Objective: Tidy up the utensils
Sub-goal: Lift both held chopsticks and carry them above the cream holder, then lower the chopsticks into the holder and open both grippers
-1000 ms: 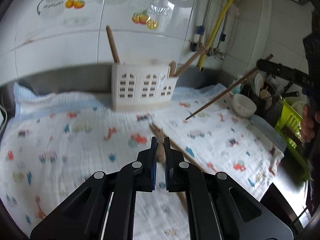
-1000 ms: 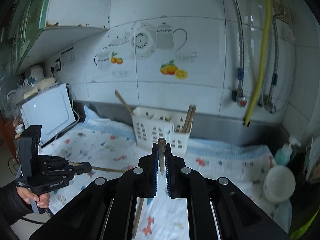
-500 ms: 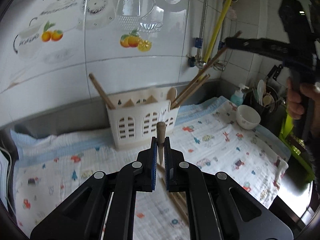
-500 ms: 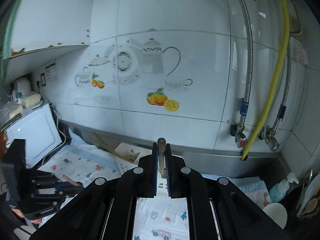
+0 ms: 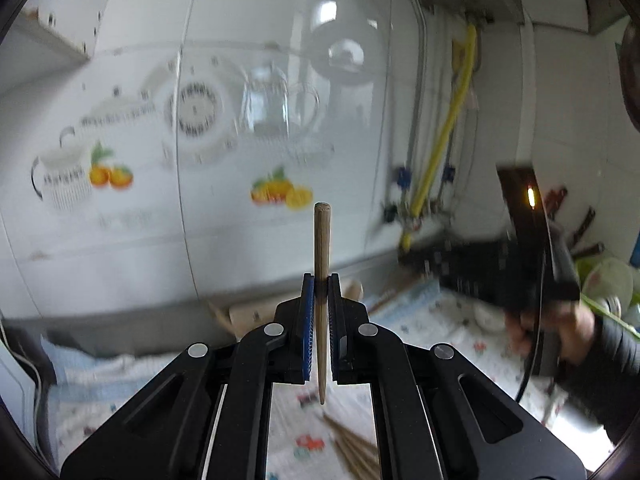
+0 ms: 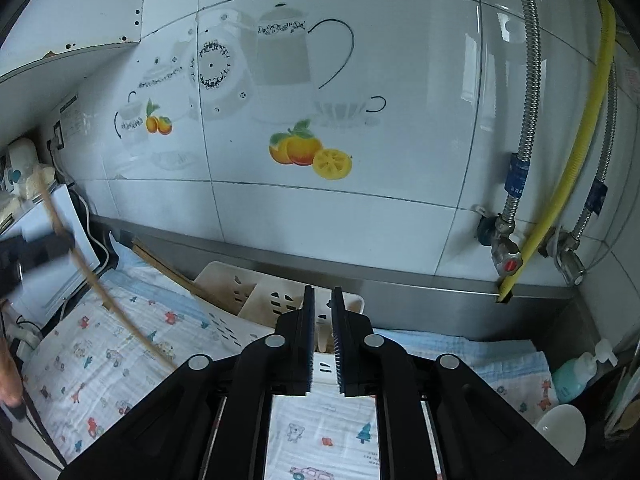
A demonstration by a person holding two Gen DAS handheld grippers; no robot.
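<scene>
Now clamped upright in left gripper [image 5: 320,280] fingers: one wooden chopstick [image 5: 321,264]. Parted slightly, gripping nothing, right gripper [image 6: 322,300] fingers above white utensil holder [image 6: 256,296]. More chopsticks [image 5: 352,448] on patterned cloth [image 6: 100,360].

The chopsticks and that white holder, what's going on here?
Someone is sorting chopsticks with two handheld grippers. The left gripper is clamped on one wooden chopstick, held upright. The right gripper is open and empty above the white utensil holder. More chopsticks lie on the patterned cloth.
</scene>
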